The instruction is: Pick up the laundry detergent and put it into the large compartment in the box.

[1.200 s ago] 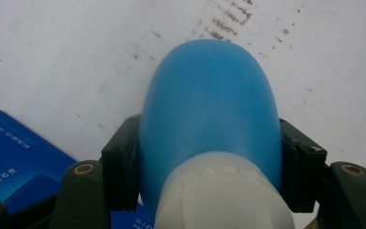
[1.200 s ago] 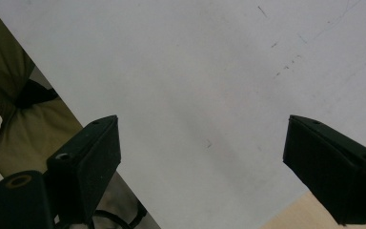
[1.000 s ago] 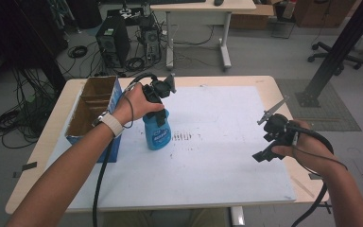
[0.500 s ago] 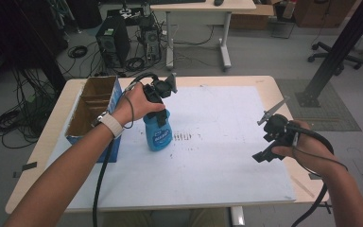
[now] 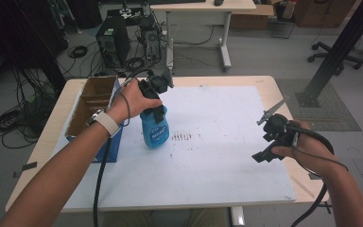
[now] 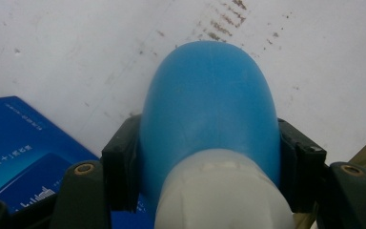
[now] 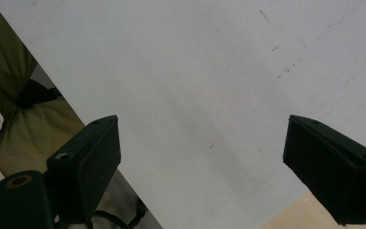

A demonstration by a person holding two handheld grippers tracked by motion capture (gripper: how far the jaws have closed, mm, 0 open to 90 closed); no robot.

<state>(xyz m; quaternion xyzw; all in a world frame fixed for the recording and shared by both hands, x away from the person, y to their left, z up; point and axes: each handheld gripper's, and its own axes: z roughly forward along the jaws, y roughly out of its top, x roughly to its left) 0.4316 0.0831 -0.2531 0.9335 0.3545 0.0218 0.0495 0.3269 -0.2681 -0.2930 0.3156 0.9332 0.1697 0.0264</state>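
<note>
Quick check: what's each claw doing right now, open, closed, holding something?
Left claw: closed on the neck of the blue plastic bottle with the white cap.
Right claw: open, nothing between its jaws, over the white sheet.

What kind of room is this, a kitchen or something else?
Probably a lab or workshop, not a kitchen: computer towers and tangled cables sit on the floor, an office chair stands behind, and the work table is covered with white paper.
</note>
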